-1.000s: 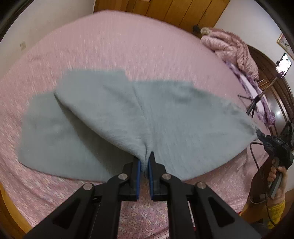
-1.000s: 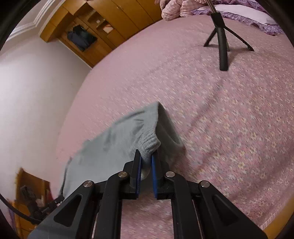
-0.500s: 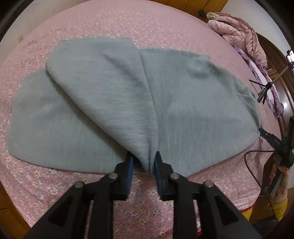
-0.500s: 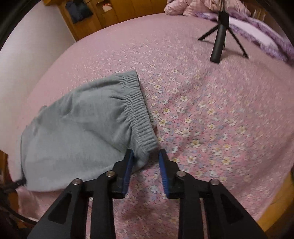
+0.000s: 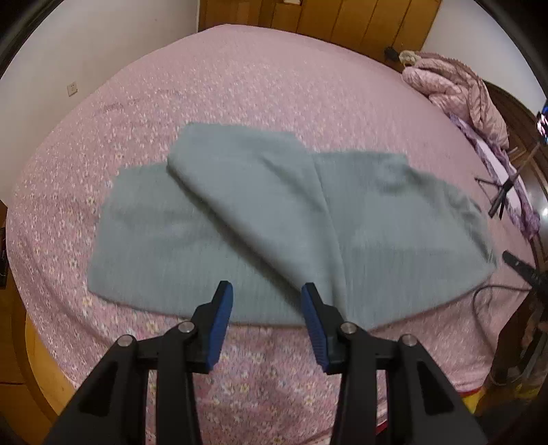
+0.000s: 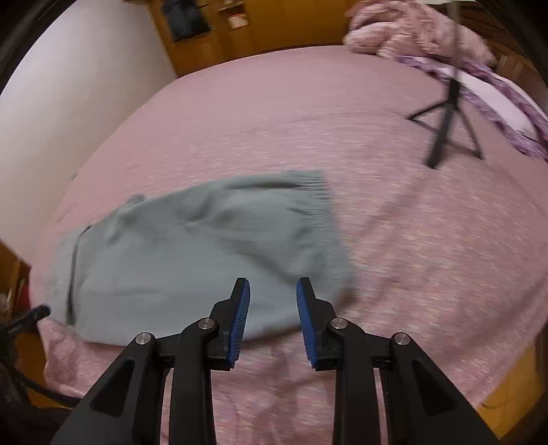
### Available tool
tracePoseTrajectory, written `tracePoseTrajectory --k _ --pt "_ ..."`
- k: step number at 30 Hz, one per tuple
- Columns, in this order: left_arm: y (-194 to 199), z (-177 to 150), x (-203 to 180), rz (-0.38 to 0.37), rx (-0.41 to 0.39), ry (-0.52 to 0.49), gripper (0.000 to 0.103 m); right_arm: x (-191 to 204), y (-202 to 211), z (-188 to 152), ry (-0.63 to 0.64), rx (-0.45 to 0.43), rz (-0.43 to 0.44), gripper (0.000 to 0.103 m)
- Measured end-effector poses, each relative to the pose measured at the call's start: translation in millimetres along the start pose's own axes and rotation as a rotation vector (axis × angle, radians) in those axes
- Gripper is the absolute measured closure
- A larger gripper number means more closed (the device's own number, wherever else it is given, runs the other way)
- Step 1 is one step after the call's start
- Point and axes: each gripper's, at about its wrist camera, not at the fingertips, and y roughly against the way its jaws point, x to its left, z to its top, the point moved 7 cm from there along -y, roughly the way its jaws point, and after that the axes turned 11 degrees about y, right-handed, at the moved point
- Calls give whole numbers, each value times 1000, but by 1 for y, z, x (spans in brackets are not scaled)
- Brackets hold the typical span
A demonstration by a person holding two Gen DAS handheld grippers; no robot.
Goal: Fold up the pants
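The grey-green pants lie flat on the pink floral bed, with one leg folded over and fanned across the other. My left gripper is open and empty, just above the near hem edge of the pants. In the right wrist view the pants lie with the elastic waistband at the far right. My right gripper is open and empty, hovering over the near edge of the waist end.
A black tripod stands on the bed at the right. A pink quilt is bunched at the headboard. A wooden wardrobe lines the far wall. The wooden bed edge runs close in front.
Both grippers held the pants raised, lowered them onto the bed and opened. Both have now drawn back, leaving the pants lying flat.
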Motion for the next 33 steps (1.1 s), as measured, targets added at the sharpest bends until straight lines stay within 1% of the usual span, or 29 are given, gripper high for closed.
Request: tracePoseTrajectory --k 2,4,6,8,11,15,19,24,28,33 --pt "-2 11 -7 -19 -11 4 59 17 -9 7 22 11 17 74" --pt "-7 25 -18 -14 -23 -13 59 36 -22 12 48 24 51 74" --pt "-15 39 -29 -7 -33 -37 54 54 -28 14 72 37 72 74" --pt "-25 51 -38 -3 -32 -40 54 67 -38 16 93 54 89 74" --pt "-39 66 -41 -15 -19 -27 54 84 -49 18 109 77 109 74" --pt "-54 78 -45 0 -8 -5 54 95 -60 19 117 95 108 74" --pt "-68 85 -49 19 -10 -15 53 103 -67 20 103 105 119 74" --pt "-85 99 -52 65 -27 -10 53 110 -85 11 95 136 106 74" --pt "-99 116 -50 85 -33 21 53 113 -88 10 106 124 100 70" --pt "-119 133 -50 138 -18 30 53 115 -91 9 97 116 108 67"
